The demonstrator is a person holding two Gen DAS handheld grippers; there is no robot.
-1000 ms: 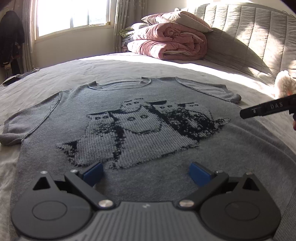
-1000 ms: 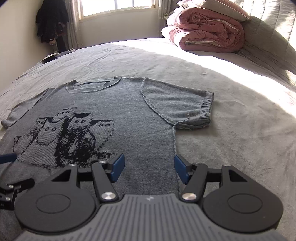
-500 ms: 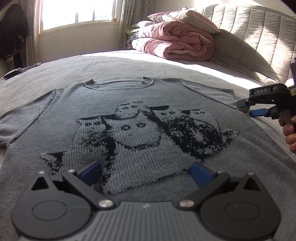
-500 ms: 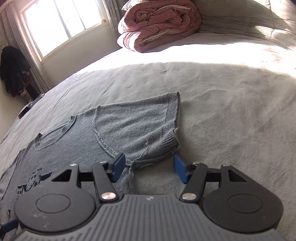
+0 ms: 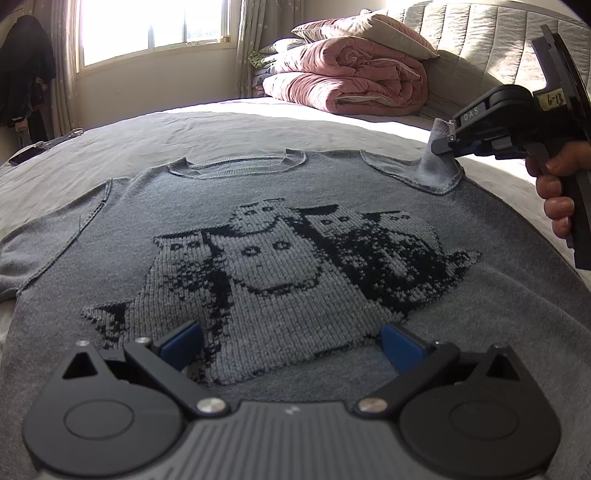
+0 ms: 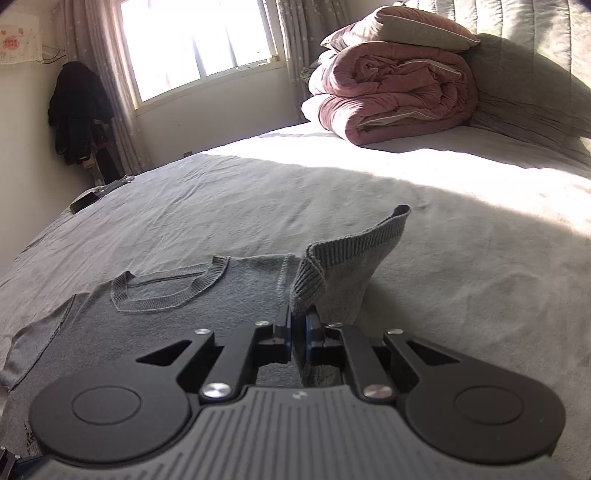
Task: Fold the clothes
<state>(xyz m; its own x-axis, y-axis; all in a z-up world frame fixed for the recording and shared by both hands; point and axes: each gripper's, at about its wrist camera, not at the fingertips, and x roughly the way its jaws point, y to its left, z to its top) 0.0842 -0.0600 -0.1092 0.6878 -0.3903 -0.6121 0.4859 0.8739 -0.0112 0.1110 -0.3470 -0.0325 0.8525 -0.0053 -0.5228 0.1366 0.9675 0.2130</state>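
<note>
A grey knit short-sleeved sweater (image 5: 280, 236) with a dark cat pattern lies flat, front up, on the bed. My left gripper (image 5: 291, 341) is open and hovers low over the sweater's lower front, holding nothing. My right gripper (image 6: 298, 326) is shut on the sweater's right sleeve (image 6: 343, 266) and lifts its cuff off the bed; it also shows in the left wrist view (image 5: 441, 142) at the far right, pinching the raised sleeve (image 5: 430, 166). The neckline (image 6: 170, 288) lies flat to the left of the lifted sleeve.
A folded pink duvet (image 5: 351, 83) with pillows is stacked at the head of the bed against the padded headboard (image 5: 480, 33). Grey bedsheet (image 6: 461, 258) spreads around the sweater. Dark clothes (image 6: 77, 110) hang by the window. A dark phone (image 5: 26, 157) lies at the bed's far left edge.
My right gripper closed on the right sleeve's cuff and lifted it off the bed. My left gripper stayed open and edged forward over the sweater.
</note>
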